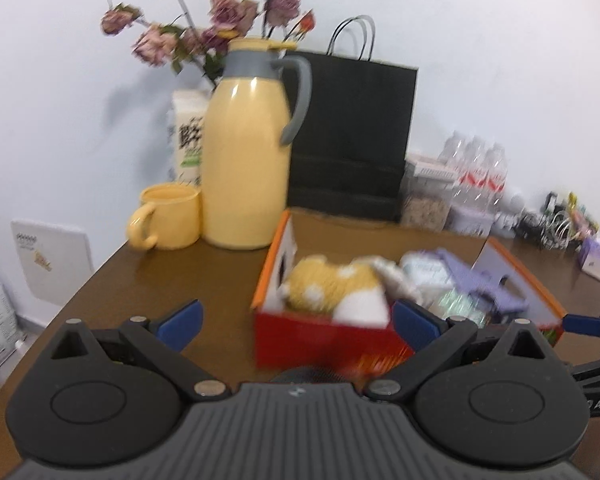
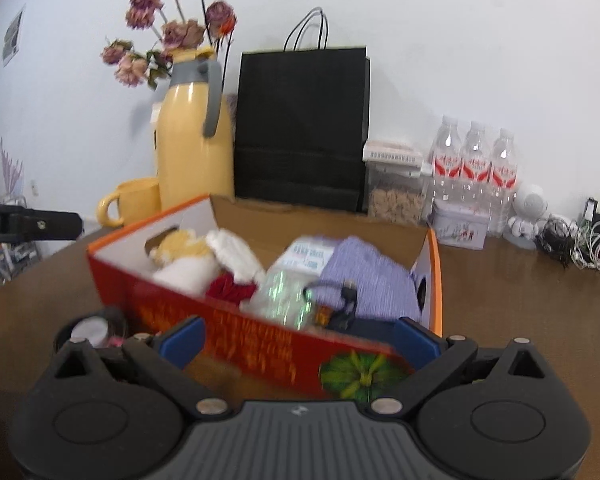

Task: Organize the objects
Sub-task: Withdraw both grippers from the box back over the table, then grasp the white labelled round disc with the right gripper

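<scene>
You are working at a brown wooden table (image 2: 500, 300) set against a plain white wall, and both views are smeared with motion blur.

Nearest you, your left gripper (image 1: 296, 322) has its blue-padded fingers spread wide with nothing between them. Your right gripper (image 2: 298, 340) is the same: spread wide and empty, with the box's near wall in the gap between its fingers. Just beside the right gripper's left finger lies a small round dark thing (image 2: 96, 330) on the table; it is too blurred to name.

Next comes the red box (image 2: 260, 344) with orange edges, open at the top. It already holds a yellow and white soft toy (image 1: 336, 284), a red knitted piece (image 2: 230, 286), a clear shiny packet (image 2: 284, 292), a purple cloth (image 2: 376, 276) and a black cable (image 2: 340, 300).

Behind the box stand a yellow mug (image 1: 168, 222), a tall yellow jug (image 1: 248, 152) with a grey handle, a black paper bag (image 2: 302, 128), dried flowers (image 1: 204, 20) and three water bottles (image 2: 474, 164).

Judging by the full box, the sorting looks well along. The round thing outside the box seems the likely next pick: you would need to turn the right gripper towards it, lower the fingers either side, then squeeze.
</scene>
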A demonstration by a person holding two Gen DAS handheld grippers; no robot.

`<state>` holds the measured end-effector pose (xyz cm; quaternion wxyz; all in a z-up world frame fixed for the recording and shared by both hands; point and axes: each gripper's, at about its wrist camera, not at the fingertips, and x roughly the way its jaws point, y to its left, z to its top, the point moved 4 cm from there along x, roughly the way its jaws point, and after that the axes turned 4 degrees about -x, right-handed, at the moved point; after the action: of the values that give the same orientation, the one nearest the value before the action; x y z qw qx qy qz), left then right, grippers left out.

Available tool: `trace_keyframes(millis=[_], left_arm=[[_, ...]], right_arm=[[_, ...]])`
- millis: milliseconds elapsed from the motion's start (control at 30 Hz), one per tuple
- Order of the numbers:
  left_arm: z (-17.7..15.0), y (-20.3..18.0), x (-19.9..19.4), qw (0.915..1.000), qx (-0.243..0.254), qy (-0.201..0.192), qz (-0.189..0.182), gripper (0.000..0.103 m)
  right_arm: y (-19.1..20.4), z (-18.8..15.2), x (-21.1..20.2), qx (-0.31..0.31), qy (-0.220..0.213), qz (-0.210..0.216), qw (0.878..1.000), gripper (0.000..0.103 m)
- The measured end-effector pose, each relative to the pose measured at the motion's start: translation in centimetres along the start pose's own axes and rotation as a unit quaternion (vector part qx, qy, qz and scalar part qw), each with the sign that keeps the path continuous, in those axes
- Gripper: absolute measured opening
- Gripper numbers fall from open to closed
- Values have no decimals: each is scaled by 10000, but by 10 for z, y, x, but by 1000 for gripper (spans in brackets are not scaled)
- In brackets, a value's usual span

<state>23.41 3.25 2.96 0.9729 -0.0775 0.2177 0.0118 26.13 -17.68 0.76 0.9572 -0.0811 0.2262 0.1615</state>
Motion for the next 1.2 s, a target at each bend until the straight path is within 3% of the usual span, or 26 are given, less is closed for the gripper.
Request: trace_keyframes(millis=[333, 800, 1200], left_arm=[[-40, 23, -20, 9988, 22, 463, 129, 103], [-59, 26, -32, 9978, -52, 654, 106, 103], [-65, 22, -30, 9971, -85, 752, 48, 103]], right_arm=[[21, -39, -17, -202, 460, 213, 9985, 101], [48, -53, -19, -474, 706, 513, 9951, 99], [59, -55, -15, -450, 748, 858, 9925, 62]])
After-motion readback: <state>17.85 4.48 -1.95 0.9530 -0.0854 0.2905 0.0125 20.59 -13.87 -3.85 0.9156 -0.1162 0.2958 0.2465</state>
